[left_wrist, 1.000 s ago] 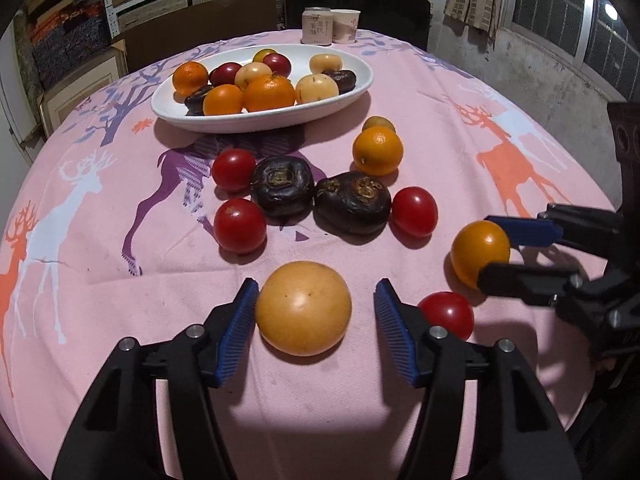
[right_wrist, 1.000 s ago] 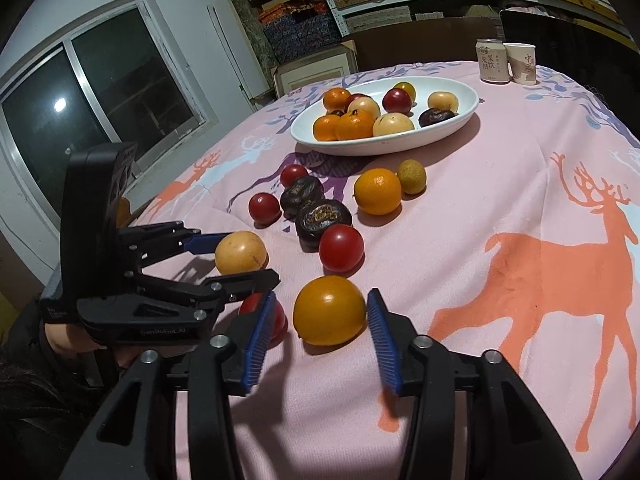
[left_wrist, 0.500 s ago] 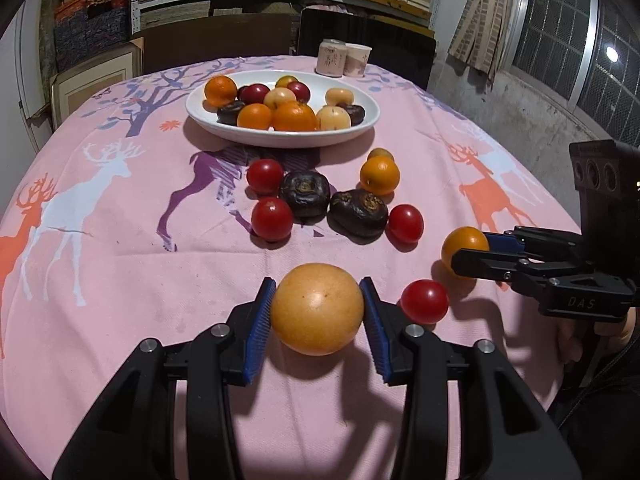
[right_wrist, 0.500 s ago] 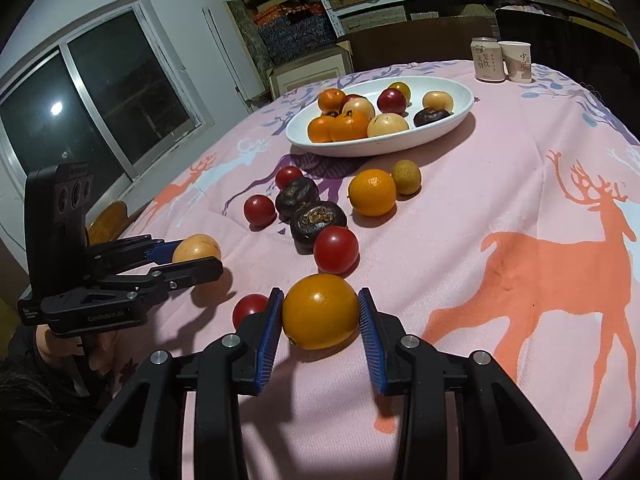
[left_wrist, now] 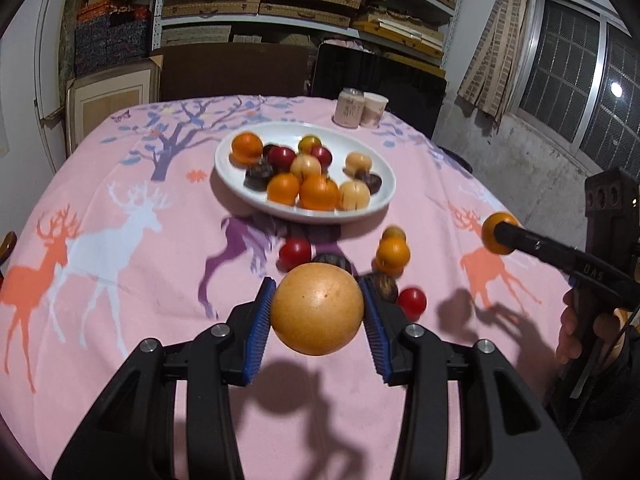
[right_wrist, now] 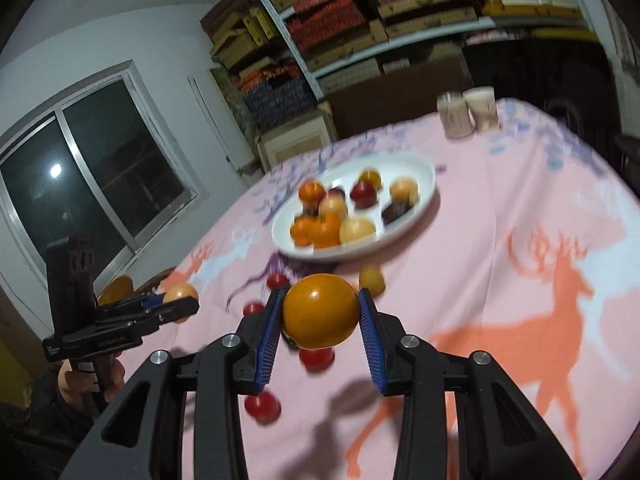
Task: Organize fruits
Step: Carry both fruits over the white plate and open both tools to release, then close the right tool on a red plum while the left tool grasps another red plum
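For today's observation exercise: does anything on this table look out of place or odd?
Several fruits lie loose on the tablecloth beside the white plate rather than on it, including a tomato and an orange. Nothing looks spilled or damaged.

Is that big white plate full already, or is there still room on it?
Still room. The white plate holds about a dozen fruits bunched together, with bare white showing along its near rim and right end.

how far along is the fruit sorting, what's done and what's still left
Roughly halfway. Done: about ten fruits already sit in the white plate. In hand: the left gripper is shut on a pale yellow fruit, the right gripper on an orange fruit, both lifted. Left: several red tomatoes, dark fruits and oranges on the pink tablecloth.
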The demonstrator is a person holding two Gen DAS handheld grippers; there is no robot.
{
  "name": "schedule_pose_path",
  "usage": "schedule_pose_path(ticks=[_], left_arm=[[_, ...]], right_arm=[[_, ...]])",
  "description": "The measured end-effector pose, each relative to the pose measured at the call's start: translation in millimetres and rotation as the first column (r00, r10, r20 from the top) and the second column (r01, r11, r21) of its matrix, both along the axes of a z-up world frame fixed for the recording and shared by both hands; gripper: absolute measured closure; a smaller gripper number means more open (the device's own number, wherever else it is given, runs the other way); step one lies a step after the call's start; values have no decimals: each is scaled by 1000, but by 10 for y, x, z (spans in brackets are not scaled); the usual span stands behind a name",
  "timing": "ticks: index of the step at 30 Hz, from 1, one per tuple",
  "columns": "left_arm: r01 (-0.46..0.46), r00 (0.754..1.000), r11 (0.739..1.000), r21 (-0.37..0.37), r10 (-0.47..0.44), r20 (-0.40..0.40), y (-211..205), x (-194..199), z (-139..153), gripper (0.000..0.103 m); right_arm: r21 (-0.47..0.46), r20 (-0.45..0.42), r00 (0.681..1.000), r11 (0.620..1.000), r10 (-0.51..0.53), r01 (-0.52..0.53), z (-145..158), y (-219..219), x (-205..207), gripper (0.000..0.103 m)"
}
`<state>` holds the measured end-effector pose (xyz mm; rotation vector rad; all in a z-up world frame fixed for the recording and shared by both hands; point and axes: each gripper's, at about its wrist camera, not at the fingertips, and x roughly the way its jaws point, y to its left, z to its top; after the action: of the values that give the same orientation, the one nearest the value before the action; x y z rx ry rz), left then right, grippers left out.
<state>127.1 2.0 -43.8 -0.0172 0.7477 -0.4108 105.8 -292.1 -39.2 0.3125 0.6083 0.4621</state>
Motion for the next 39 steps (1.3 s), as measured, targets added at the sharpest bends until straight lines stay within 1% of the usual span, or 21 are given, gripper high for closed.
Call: schedule_pose_path(ticks=[3, 5, 7, 9, 12, 14, 16, 19, 20, 21, 22, 23, 24, 28, 31, 32, 33, 35, 37, 39], left_arm=[[-2, 1000, 1000, 4, 2, 19, -41, 291, 173, 61], [-15, 1000, 1000, 21, 15, 21, -76, 527, 219, 61], [-27, 1000, 999, 19, 27, -4, -104, 803, 213, 61], [-46, 999, 999, 26, 47, -22, -131, 1094, 170, 61], [-55, 998, 998, 30, 57, -42, -177, 1393, 100, 61], [-57, 997, 998, 39, 59, -55, -205, 1562, 36, 61], [-60, 995, 998, 31, 62, -76, -202, 1712, -30, 61], [-66, 994, 997, 30, 68, -89, -200, 1901, -114, 61], [-67, 993, 997, 32, 70, -96, -204, 1943, -138, 60], [-69, 992, 997, 25, 71, -108, -201, 1987, -166, 48], [-78, 990, 997, 18, 80, -112, -186, 2002, -175, 42], [-88, 991, 996, 5, 88, -102, -164, 1986, -164, 36], [-91, 992, 996, -4, 90, -93, -152, 1957, -148, 33], [-97, 992, 994, -45, 93, -81, -55, 1741, -39, 31], [-103, 992, 991, -83, 96, -77, 69, 1434, 33, 23], [-100, 993, 991, -86, 94, -70, 111, 1289, 49, 19], [-94, 994, 992, -86, 89, -63, 143, 1165, 55, 18], [-84, 995, 994, -72, 80, -52, 194, 900, 36, 17], [-70, 996, 996, -58, 67, -57, 219, 692, -11, 17], [-72, 995, 996, -43, 70, -67, 253, 517, -91, 17]], right_arm=[[-46, 42, 999, 999, -14, 16, 293, 53, 256, 65], [-63, 41, 999, 998, -16, 18, 387, 100, 471, 65], [-91, 30, 999, 995, -24, 27, 416, 164, 717, 65], [-120, 8, 999, 992, -38, 39, 379, 236, 995, 65], [-152, -26, 998, 987, -55, 51, 264, 322, 1332, 65], [-169, -43, 997, 984, -59, 51, 182, 370, 1490, 65], [-186, -54, 997, 981, -60, 49, 120, 423, 1646, 65], [-208, -50, 997, 977, -57, 45, 67, 495, 1813, 65], [-216, -50, 998, 976, -44, 32, 55, 534, 1860, 59], [-224, -53, 998, 974, -28, 16, 44, 578, 1907, 41], [-240, -43, 999, 971, -28, 17, 45, 613, 1922, 35], [-249, -27, 999, 968, -32, 24, 62, 635, 1913, 34], [-248, -19, 999, 968, -31, 25, 87, 645, 1892, 34], [-231, -19, 999, 973, -35, 30, 167, 603, 1731, 34], [-227, -39, 999, 974, -20, 11, 192, 564, 1424, 34], [-234, -50, 999, 972, -3, -9, 183, 572, 1288, 34], [-247, -55, 998, 969, 16, -30, 171, 590, 1134, 33], [-278, -67, 994, 955, 87, -102, 98, 665, 759, 33], [-291, -94, 979, 936, 179, -199, -64, 765, 375, 33], [-311, -114, 967, 916, 228, -253, -203, 847, 109, 33]])
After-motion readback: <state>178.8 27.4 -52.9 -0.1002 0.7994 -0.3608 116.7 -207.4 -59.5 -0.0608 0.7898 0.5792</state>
